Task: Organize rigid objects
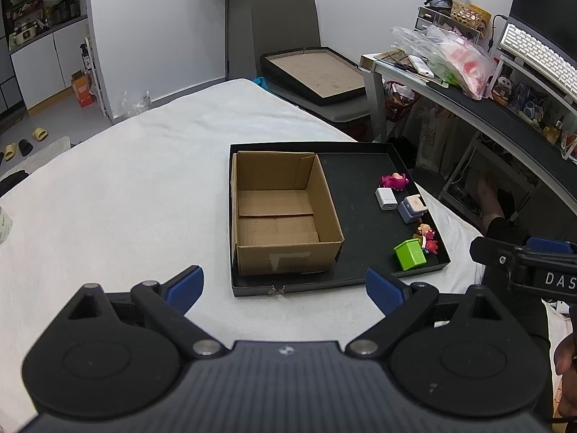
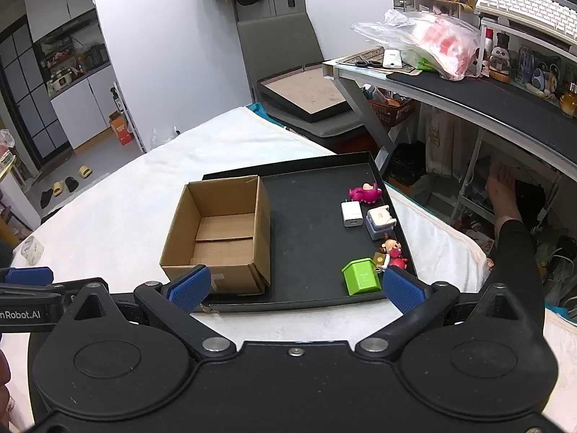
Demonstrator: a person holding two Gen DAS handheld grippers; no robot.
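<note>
A black tray (image 1: 355, 195) (image 2: 306, 216) lies on a white cloth. An open, empty cardboard box (image 1: 281, 213) (image 2: 220, 234) stands in its left half. Along its right side lie a pink toy (image 1: 394, 181) (image 2: 365, 193), a white charger (image 1: 386, 198) (image 2: 351, 213), a lavender block (image 1: 413, 208) (image 2: 379, 221), a small doll figure (image 1: 427, 238) (image 2: 393, 250) and a green box (image 1: 410, 253) (image 2: 361, 276). My left gripper (image 1: 285, 288) is open and empty before the tray's near edge. My right gripper (image 2: 295, 287) is open and empty, near the green box.
The white cloth surface (image 1: 126, 198) stretches left. A grey chair with a framed board (image 1: 313, 72) stands behind. A cluttered desk (image 1: 487, 83) with keyboard and plastic bags runs along the right. A tape roll (image 2: 32, 249) lies at the left.
</note>
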